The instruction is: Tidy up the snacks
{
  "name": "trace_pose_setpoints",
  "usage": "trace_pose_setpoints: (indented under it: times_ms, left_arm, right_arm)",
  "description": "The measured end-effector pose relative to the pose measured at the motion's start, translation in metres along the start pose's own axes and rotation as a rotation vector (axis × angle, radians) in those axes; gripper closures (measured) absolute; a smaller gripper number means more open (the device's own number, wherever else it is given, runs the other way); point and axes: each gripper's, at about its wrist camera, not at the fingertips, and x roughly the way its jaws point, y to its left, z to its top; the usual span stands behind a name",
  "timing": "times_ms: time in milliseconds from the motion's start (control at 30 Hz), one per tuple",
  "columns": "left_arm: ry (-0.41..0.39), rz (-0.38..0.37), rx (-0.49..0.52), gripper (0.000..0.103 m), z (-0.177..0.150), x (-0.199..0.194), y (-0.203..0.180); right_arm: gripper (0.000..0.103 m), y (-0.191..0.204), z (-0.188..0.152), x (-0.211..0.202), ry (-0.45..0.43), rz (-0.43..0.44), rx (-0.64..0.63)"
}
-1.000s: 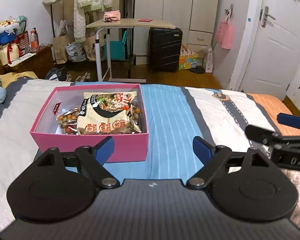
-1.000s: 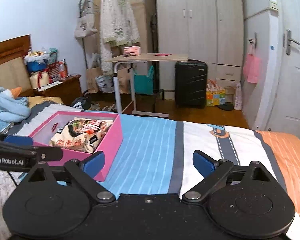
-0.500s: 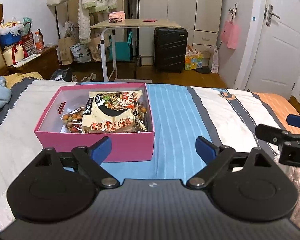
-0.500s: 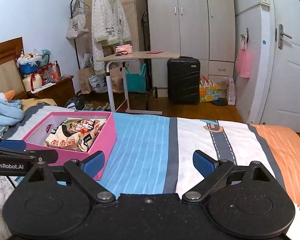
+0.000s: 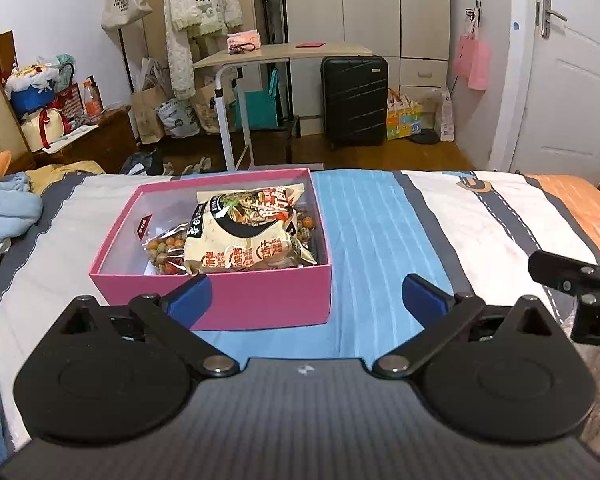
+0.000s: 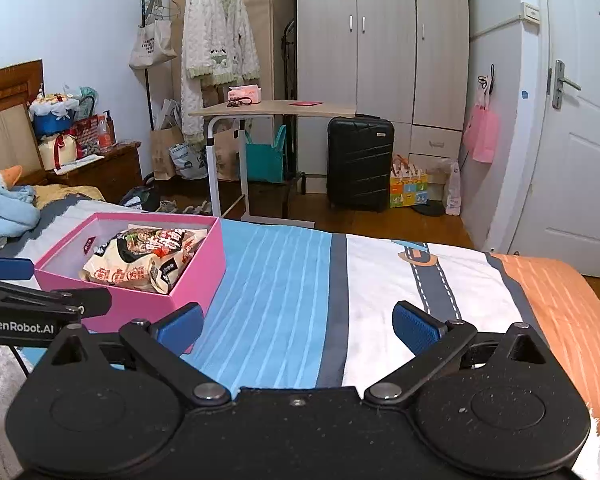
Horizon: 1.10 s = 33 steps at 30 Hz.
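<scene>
A pink box [image 5: 236, 300] sits on the striped bedspread [image 5: 380, 240]. In it lie a beige noodle packet [image 5: 248, 236] and a clear bag of mixed nuts [image 5: 166, 250]. The box also shows in the right wrist view [image 6: 196, 276] with the noodle packet [image 6: 140, 264]. My left gripper [image 5: 306, 298] is open and empty, just in front of the box's near wall. My right gripper [image 6: 298, 326] is open and empty over the blue stripes, to the right of the box. Each gripper shows at the edge of the other's view.
A blue blanket [image 5: 4, 212] lies at the bed's left end. Beyond the bed stand a rolling table [image 5: 276, 56], a black suitcase [image 5: 354, 100], a wardrobe [image 6: 380, 40] and a clothes rack [image 6: 216, 40]. A white door [image 5: 572, 80] is at the right.
Both grippers have drawn back and risen a little, so the pink box and bed sit slightly farther off and more centred. Jaws stay open. The snacks have not moved.
</scene>
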Motion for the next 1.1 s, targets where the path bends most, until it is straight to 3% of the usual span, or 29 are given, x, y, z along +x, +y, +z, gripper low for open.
trace_pose_setpoints:
  times_ms: [633, 1100]
  left_arm:
    - [-0.019, 0.028, -0.07, 0.0, -0.0071, -0.0008, 0.0012]
    - [-0.022, 0.017, -0.029, 0.0, -0.0096, -0.0011, -0.0003]
  right_arm:
    - [0.001, 0.0007, 0.0006, 0.0053, 0.044, -0.04, 0.017]
    - [0.001, -0.0067, -0.0011, 0.0061, 0.051, -0.06, 0.055]
